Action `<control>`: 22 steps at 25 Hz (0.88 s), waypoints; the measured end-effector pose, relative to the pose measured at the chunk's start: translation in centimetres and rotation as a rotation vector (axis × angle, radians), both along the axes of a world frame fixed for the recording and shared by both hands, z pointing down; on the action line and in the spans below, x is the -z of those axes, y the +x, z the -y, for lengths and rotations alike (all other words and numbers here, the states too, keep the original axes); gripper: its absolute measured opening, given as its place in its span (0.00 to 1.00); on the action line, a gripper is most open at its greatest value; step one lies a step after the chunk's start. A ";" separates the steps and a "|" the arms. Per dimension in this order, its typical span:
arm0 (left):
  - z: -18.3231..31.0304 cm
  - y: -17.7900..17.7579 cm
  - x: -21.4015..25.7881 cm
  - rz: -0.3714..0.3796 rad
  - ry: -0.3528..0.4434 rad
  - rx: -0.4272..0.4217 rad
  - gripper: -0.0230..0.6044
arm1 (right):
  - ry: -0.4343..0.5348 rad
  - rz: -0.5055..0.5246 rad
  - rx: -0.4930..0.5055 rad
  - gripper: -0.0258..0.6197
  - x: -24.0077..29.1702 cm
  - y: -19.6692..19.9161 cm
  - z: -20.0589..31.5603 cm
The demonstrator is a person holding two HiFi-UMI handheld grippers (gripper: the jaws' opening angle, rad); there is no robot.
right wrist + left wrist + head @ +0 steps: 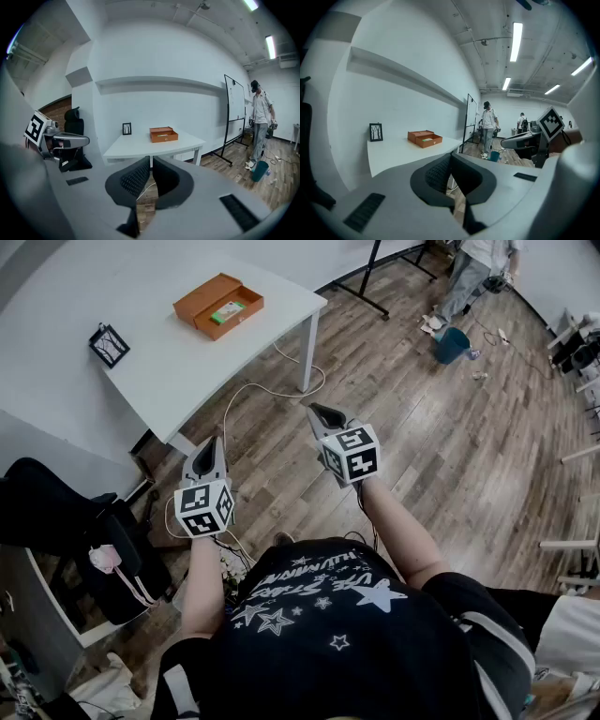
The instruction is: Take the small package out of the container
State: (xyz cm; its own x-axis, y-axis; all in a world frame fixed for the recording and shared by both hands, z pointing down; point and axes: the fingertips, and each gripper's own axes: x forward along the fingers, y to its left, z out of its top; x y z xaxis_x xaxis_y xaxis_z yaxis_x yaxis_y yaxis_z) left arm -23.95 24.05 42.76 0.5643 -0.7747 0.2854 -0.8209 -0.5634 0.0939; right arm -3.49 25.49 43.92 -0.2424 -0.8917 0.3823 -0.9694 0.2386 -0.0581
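Across the room on the white tabletop [187,371] sits the orange container [217,304], open, with the small package [228,311] lying inside it. Only head view looks down into it and shows the package's green-and-white top. Both gripper views see the container side-on, with the package just a pale sliver at the rim.

Jaw state: the left tool [212,444] is closed, pads together, nothing between. The right tool [319,412] is closed to a thin slit and also empty. Both hang in the air over the wood floor [422,446], short of the tabletop and well apart from the container.

A framed picture [109,344] stands on the tabletop left of the container. Right gripper view adds a whiteboard [234,107] and a person [260,117] near a teal bucket [258,170]. Each gripper view catches the other tool at its edge.
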 end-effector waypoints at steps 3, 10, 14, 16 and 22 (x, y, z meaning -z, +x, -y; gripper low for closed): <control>0.0 0.1 -0.2 -0.001 -0.001 -0.006 0.07 | -0.006 0.006 -0.004 0.12 -0.3 0.1 0.0; 1.3 -1.0 -0.6 -0.017 -0.009 -0.015 0.07 | -0.016 0.008 -0.017 0.12 -1.0 -1.0 0.5; 1.1 -1.5 -1.7 -0.021 -0.033 -0.025 0.07 | -0.038 0.017 -0.031 0.12 -2.1 -1.6 -0.1; 1.1 -1.8 -2.3 -0.016 -0.049 -0.029 0.07 | -0.046 0.030 -0.037 0.12 -2.5 -1.9 -0.2; 2.4 -1.7 -3.3 -0.027 -0.070 -0.030 0.07 | -0.040 0.062 -0.060 0.12 -3.0 -0.8 0.8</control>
